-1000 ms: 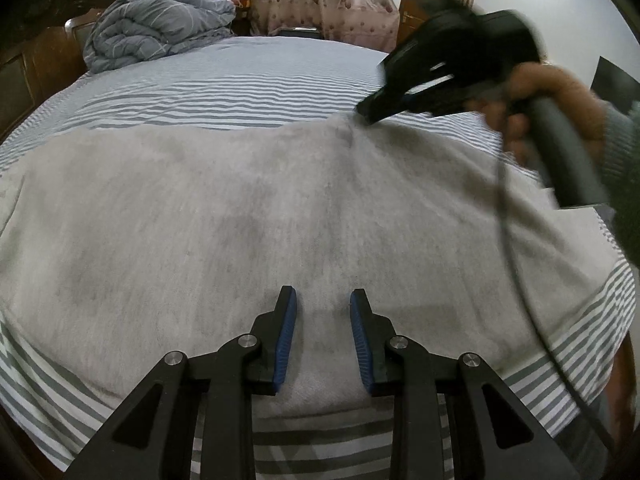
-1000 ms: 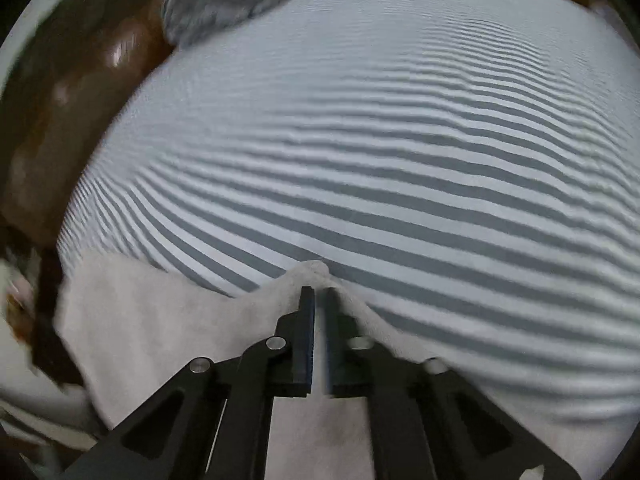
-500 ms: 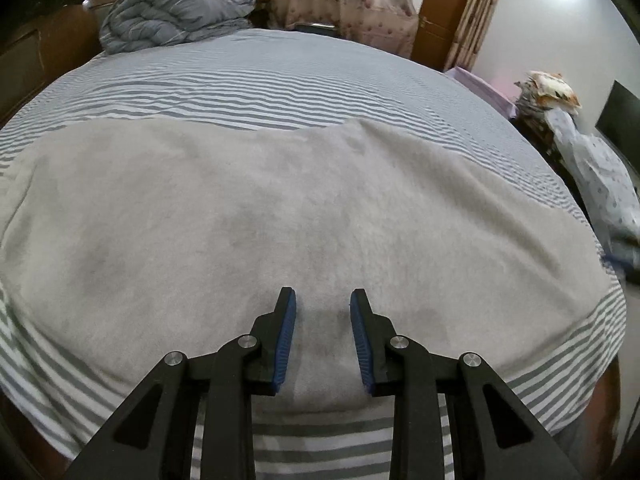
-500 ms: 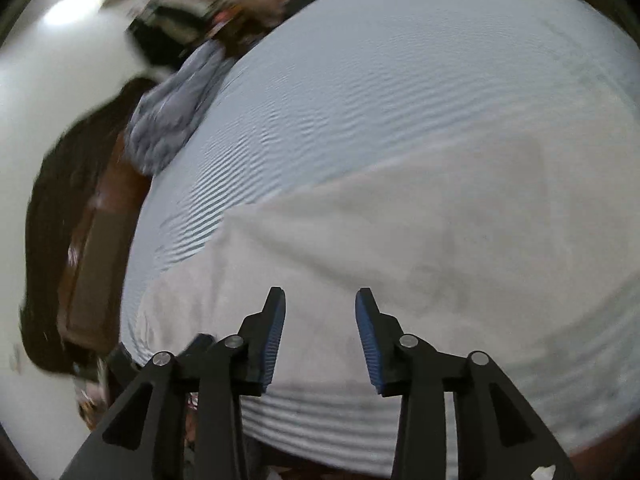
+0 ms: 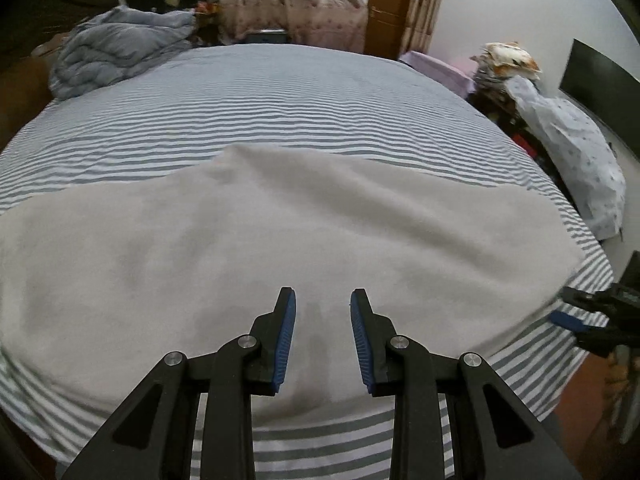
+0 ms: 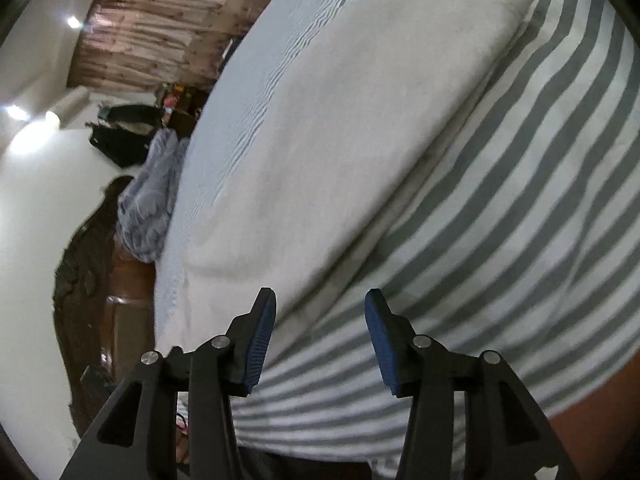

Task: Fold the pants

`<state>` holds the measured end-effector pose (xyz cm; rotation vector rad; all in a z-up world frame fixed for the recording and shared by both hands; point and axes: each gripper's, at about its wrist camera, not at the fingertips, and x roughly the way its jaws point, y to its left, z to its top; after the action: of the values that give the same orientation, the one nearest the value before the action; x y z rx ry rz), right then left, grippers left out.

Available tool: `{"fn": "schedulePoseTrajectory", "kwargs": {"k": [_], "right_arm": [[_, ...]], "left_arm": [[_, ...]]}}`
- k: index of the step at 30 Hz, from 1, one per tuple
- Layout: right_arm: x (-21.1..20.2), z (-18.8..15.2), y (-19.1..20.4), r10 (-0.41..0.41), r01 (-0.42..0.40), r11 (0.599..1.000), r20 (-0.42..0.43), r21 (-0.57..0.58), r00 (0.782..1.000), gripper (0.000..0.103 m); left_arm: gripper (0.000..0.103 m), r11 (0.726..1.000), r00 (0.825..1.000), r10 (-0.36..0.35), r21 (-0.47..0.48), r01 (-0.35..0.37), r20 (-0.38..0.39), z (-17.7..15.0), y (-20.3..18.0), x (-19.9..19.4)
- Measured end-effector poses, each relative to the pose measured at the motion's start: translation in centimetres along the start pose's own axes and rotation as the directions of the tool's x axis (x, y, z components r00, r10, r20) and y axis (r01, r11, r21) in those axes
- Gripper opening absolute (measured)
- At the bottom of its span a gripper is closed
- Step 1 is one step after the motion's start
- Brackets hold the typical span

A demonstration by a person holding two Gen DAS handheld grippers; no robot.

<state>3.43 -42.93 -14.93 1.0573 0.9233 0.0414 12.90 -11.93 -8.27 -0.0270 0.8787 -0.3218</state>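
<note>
Light grey pants (image 5: 260, 236) lie flat across the near part of a striped bed, folded into one wide band. My left gripper (image 5: 323, 300) is open and empty, hovering over the pants' near edge. My right gripper (image 6: 320, 300) is open and empty, rolled sideways, at the right end of the pants (image 6: 332, 140) over the striped sheet. It also shows at the right edge of the left wrist view (image 5: 568, 308), next to the pants' right end.
The striped bed sheet (image 5: 320, 112) stretches far behind the pants. A crumpled blue-grey duvet (image 5: 116, 52) sits at the far left corner. A pile of clothes and bedding (image 5: 560, 128) stands right of the bed. A wooden headboard (image 6: 92, 280) lies beyond.
My right gripper let go of the pants' far edge, opened, and swung down to the pants' right end near the bed edge. The left gripper stayed open and tilted up slightly.
</note>
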Motion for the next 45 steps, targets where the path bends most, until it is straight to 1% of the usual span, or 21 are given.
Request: {"fn": "schedulePoseTrajectory", "kwargs": {"k": [4, 7, 11, 13, 14, 15, 17, 18, 19, 20, 21, 24, 28, 30, 33, 34, 36, 38, 39, 41, 45], "right_arm": [[0.7, 1.7, -1.3, 0.027, -0.029, 0.999, 0.049, 0.043, 0.998, 0.044], [-0.2, 3.7, -3.0, 0.054, -0.062, 0.995, 0.099, 0.082, 0.994, 0.039], [-1.3, 6.9, -4.7, 0.047, -0.068, 0.991, 0.177, 0.118, 0.983, 0.038], [-1.4, 8.5, -5.4, 0.044, -0.075, 0.987, 0.204, 0.143, 0.978, 0.034], [-1.6, 9.3, -5.9, 0.036, -0.069, 0.986, 0.215, 0.150, 0.976, 0.034], [-1.7, 10.2, -6.3, 0.031, -0.068, 0.985, 0.230, 0.156, 0.973, 0.034], [-1.7, 11.3, -6.6, 0.020, -0.059, 0.985, 0.236, 0.161, 0.971, 0.027], [-1.5, 11.6, -6.5, 0.015, -0.054, 0.985, 0.235, 0.161, 0.972, 0.026], [-1.4, 11.9, -6.5, 0.017, -0.055, 0.986, 0.234, 0.158, 0.972, 0.023], [-1.3, 12.1, -6.3, 0.009, -0.043, 0.988, 0.229, 0.148, 0.973, 0.016], [-1.4, 12.2, -6.0, -0.005, -0.025, 0.992, 0.226, 0.127, 0.974, 0.015], [-2.1, 12.1, -5.0, -0.017, -0.004, 0.996, 0.232, 0.087, 0.973, 0.012], [-3.7, 12.1, -1.5, 0.003, -0.003, 1.000, 0.254, 0.000, 0.967, 0.011], [-3.9, 12.0, 1.5, 0.010, 0.003, 0.999, 0.260, -0.050, 0.965, 0.011], [-4.4, 11.7, 5.3, 0.026, 0.008, 0.992, 0.259, -0.130, 0.965, 0.011], [-4.3, 11.4, 7.1, 0.029, 0.014, 0.986, 0.254, -0.164, 0.967, 0.011], [-4.1, 10.9, 9.4, 0.040, 0.012, 0.977, 0.238, -0.215, 0.970, 0.011], [-3.3, 9.9, 12.4, 0.042, 0.019, 0.961, 0.215, -0.276, 0.976, 0.011], [-2.4, 9.4, 14.3, 0.037, 0.030, 0.948, 0.202, -0.316, 0.979, 0.011], [-0.8, 8.3, 16.9, 0.028, 0.041, 0.927, 0.178, -0.373, 0.984, 0.012], [3.6, 5.4, 21.1, 0.030, 0.016, 0.897, 0.097, -0.442, 0.995, 0.012]], "left_arm": [[0.030, 0.998, 0.998, -0.051, 0.033, 0.052, -0.019, 1.0, -3.3, 1.6], [0.030, 0.996, 0.996, -0.072, 0.057, 0.075, -0.044, 1.2, -5.8, 3.3], [0.030, 0.991, 0.990, -0.104, 0.076, 0.111, -0.093, 0.5, -7.8, 4.9], [0.030, 0.989, 0.987, -0.106, 0.088, 0.117, -0.118, -0.1, -8.4, 5.6], [0.030, 0.989, 0.987, -0.103, 0.092, 0.114, -0.121, -0.5, -8.5, 5.8], [0.031, 0.989, 0.990, -0.094, 0.103, 0.105, -0.109, -0.9, -8.7, 5.8], [0.034, 0.986, 0.993, -0.084, 0.138, 0.095, -0.084, -1.4, -9.1, 5.7], [0.035, 0.985, 0.994, -0.080, 0.148, 0.092, -0.079, -1.5, -9.1, 5.7], [0.035, 0.985, 0.994, -0.078, 0.151, 0.088, -0.075, -1.8, -9.1, 5.7], [0.036, 0.985, 0.995, -0.075, 0.152, 0.085, -0.073, -1.8, -9.1, 5.7], [0.036, 0.985, 0.995, -0.074, 0.151, 0.084, -0.071, -1.9, -9.0, 5.8], [0.036, 0.984, 0.995, -0.071, 0.156, 0.081, -0.067, -2.1, -9.0, 5.9], [0.036, 0.983, 0.995, -0.073, 0.161, 0.083, -0.067, -1.9, -9.6, 6.4], [0.036, 0.983, 0.995, -0.074, 0.161, 0.084, -0.072, -2.0, -9.6, 6.3], [0.036, 0.984, 0.990, -0.106, 0.135, 0.118, -0.098, -1.6, -9.1, 6.1], [0.036, 0.984, 0.986, -0.126, 0.109, 0.139, -0.112, -1.3, -8.6, 6.0], [0.036, 0.986, 0.981, -0.149, 0.054, 0.156, -0.122, -0.7, -7.2, 5.3], [0.036, 0.989, 0.984, -0.144, 0.011, 0.146, -0.102, -0.4, -5.2, 4.2], [0.036, 0.991, 0.986, -0.137, -0.001, 0.137, -0.091, -0.3, -4.3, 3.7], [0.036, 0.993, 0.991, -0.116, -0.032, 0.114, -0.062, 0.0, -1.7, 2.4], [0.036, 0.995, 0.999, -0.045, -0.084, 0.044, -0.007, -0.1, 2.6, 0.0]]}}
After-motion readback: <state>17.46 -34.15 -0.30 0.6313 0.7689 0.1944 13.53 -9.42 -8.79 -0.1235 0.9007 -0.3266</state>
